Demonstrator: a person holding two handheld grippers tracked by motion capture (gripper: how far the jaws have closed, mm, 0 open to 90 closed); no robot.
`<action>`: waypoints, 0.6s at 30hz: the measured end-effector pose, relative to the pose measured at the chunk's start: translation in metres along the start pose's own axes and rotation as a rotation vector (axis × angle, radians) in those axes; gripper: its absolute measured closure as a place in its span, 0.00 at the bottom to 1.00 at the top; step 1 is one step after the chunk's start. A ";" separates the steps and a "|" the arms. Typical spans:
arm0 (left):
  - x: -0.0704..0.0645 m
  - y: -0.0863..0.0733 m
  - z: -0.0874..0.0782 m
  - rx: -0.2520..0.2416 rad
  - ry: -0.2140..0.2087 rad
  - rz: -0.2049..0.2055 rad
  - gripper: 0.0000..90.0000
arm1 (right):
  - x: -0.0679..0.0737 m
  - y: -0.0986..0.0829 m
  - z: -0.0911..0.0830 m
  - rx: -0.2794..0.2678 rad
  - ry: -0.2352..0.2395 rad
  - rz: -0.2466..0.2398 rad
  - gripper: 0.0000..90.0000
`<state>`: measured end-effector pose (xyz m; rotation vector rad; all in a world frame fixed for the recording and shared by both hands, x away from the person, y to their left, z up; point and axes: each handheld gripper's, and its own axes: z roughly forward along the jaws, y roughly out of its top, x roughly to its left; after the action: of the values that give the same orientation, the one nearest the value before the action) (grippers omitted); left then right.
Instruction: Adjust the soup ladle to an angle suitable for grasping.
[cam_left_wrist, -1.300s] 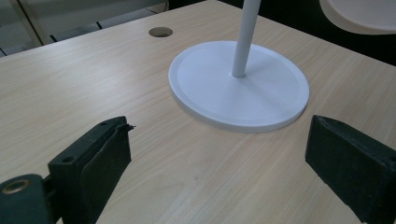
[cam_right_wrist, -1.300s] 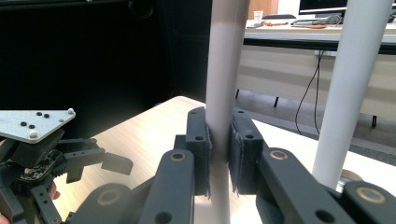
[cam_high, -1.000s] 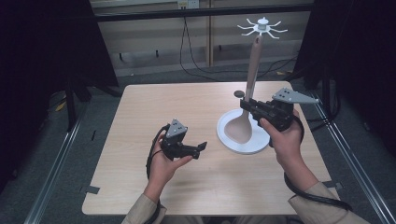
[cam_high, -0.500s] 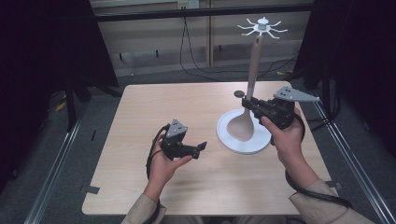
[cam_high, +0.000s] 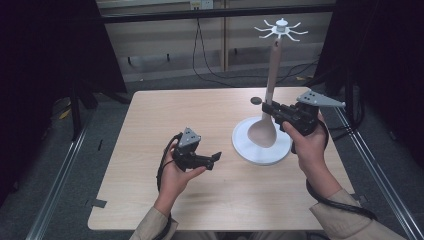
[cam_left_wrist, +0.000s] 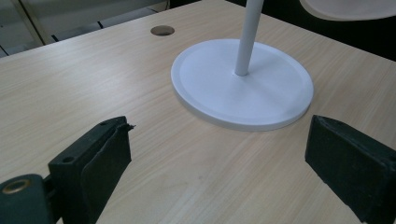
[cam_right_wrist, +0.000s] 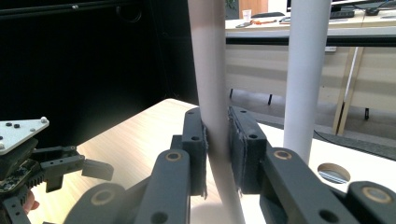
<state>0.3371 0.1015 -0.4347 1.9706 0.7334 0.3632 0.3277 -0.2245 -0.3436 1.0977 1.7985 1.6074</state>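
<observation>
Here | one spoon (cam_high: 263, 131) in right gripper (cam_high: 268, 111) | one stand (cam_high: 261, 149) | left gripper (cam_high: 216, 159) empty

the wooden spoon (cam_right_wrist: 212, 93) runs off the top and bottom edges in the right gripper view, its bowl unseen. the white stand's pole (cam_left_wrist: 247, 35) is cut off at the top edge in the left gripper view.
</observation>
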 end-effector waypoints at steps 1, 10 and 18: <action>0.000 0.000 0.000 -0.002 -0.003 0.001 0.08 | 0.000 0.000 0.001 -0.002 0.003 0.008 0.86; 0.001 -0.001 0.000 0.001 0.000 0.004 0.08 | -0.001 -0.001 0.005 -0.015 0.022 0.027 0.86; 0.002 -0.004 -0.002 0.012 0.007 0.007 0.08 | -0.007 -0.002 0.003 -0.022 -0.002 0.035 0.84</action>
<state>0.3359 0.1056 -0.4375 1.9841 0.7351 0.3704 0.3335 -0.2289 -0.3469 1.1263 1.7651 1.6417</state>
